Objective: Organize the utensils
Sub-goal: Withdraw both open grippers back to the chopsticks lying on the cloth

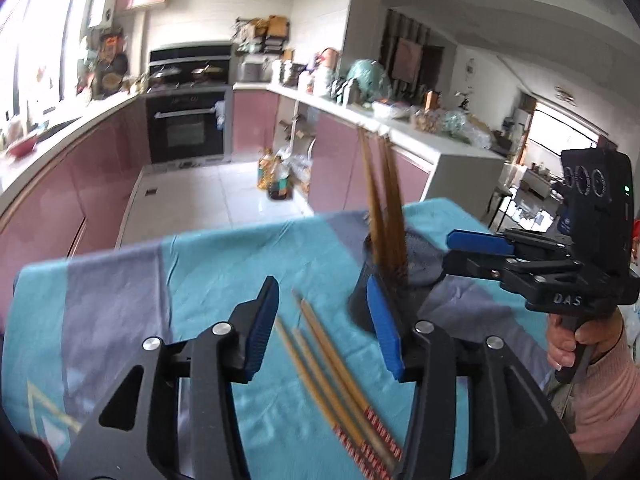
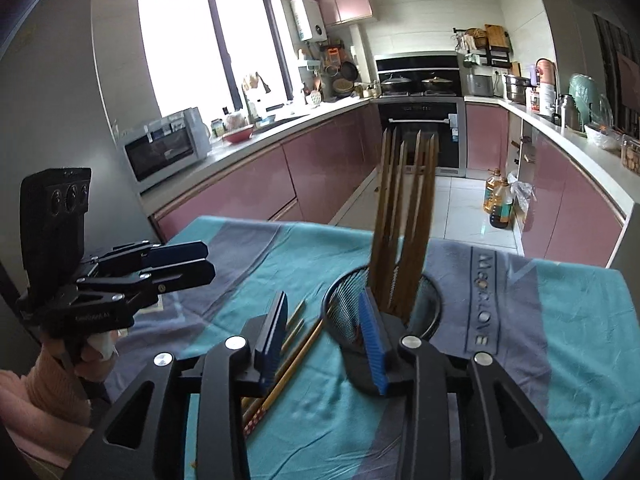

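Above loose chopsticks (image 1: pixel 332 376), left claw (image 1: pixel 324 328) spread.

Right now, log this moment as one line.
left gripper: open, empty | right gripper: open, empty | mesh holder: chopsticks upright | loose chopsticks: on cloth

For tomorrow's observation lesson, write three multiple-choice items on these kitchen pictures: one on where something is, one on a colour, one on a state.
1. Where do the loose chopsticks lie?
A. on the cloth beside the holder
B. on the floor
C. in the oven

2. What colour are the pads on the left tool?
A. red
B. blue
C. yellow

3. How do the chopsticks in the mesh holder stand?
A. flat
B. snapped in half
C. upright

Answers: 1 A, they rest on the teal cloth left of the holder. 2 B, both finger pads show blue. 3 C, the bundle rises from the holder's mouth.
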